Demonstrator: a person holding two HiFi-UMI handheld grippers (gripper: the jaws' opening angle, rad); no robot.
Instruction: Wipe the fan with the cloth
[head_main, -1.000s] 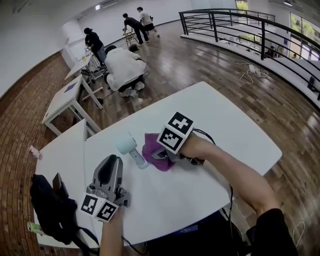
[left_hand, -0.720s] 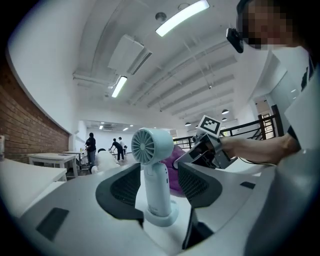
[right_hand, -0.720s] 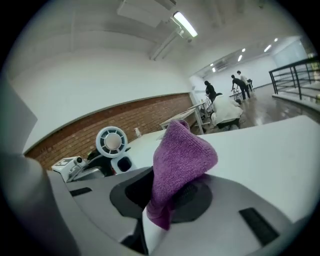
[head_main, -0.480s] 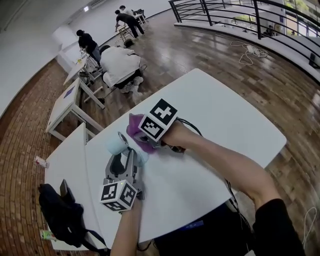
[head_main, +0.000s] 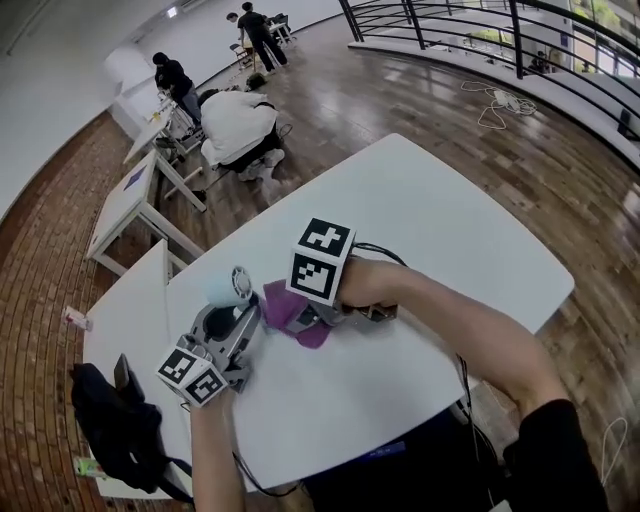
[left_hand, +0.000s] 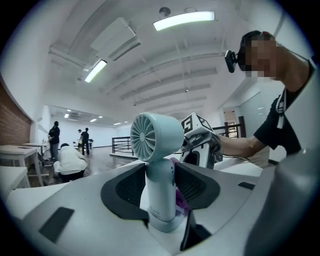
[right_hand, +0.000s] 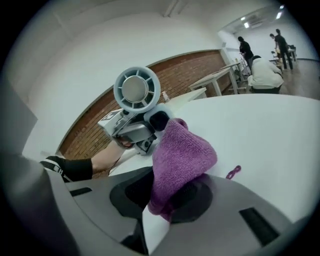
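Your left tool has just been closing, and its pads now sit against both sides of the handle of the pale blue fan, which stands upright between the jaws with its round grille above them. Your right tool is clamped on the purple cloth. The cloth bulges up out of its jaws in a bunch and reaches toward the fan's handle. In the left gripper view it shows right behind the handle, though you cannot tell whether it actually touches. The only container about is a black bag on the near end of the adjoining worktop to your left, and what it holds is not visible. Fan, cloth and both tools crowd together close to the left edge of the white worktop, just beside the seam where the two worktops meet. To the right and beyond your right forearm the white top lies bare out to its far corner and right edge. The surface is smooth, matte white. Around it the floor is glossy dark wood planks, giving way to brick paving on the left. A black railing curves along the upper right, and a pale cable lies coiled on the floor near it. Further white tables stand beyond, with a person in a white top crouched beside them and two more people standing farther back.
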